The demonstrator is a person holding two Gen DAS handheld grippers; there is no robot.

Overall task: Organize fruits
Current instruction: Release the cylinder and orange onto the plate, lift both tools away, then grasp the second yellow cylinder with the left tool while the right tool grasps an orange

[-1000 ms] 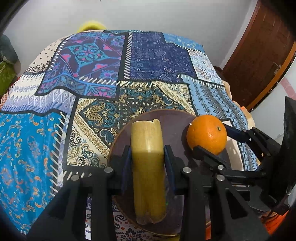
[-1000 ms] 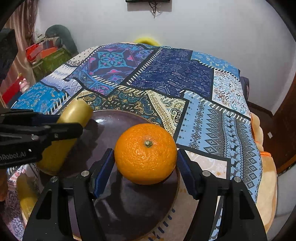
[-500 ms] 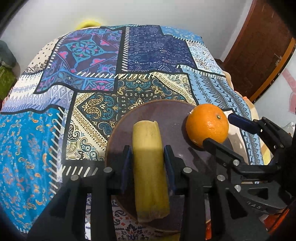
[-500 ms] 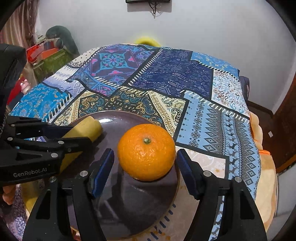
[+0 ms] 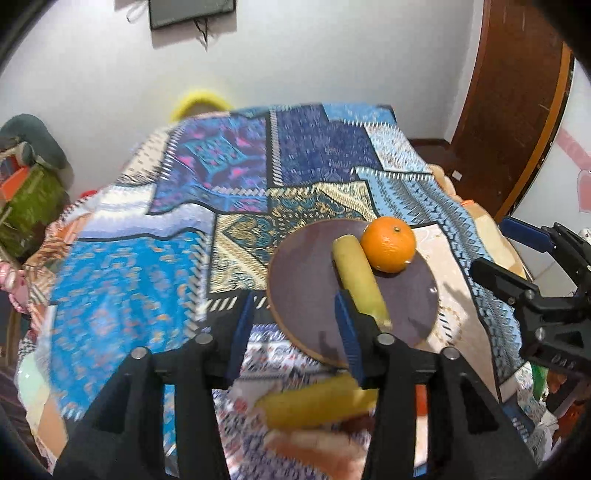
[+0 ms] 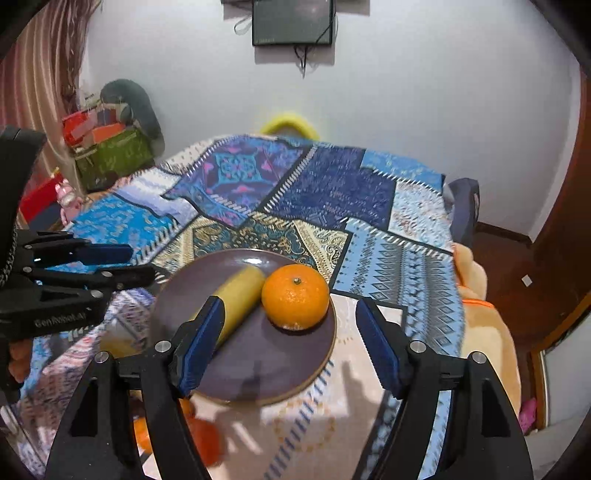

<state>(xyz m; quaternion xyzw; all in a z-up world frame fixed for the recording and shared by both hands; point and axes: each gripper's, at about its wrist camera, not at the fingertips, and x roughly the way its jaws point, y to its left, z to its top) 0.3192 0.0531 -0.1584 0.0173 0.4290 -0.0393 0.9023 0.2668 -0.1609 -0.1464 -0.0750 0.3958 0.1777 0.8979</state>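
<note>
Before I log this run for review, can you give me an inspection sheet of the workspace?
Surface: patchwork cloth over the table.
Job's things: orange and banana piece side by side on the brown plate; another yellow piece, blurred, near the front edge.
Clutter: blurred orange-red items low in the right wrist view.
Tongs: left tongs open, empty; right tongs open, empty.
Cables: cord hanging under the wall screen.
Surroundings: wooden door, piled boxes and bag.
</note>
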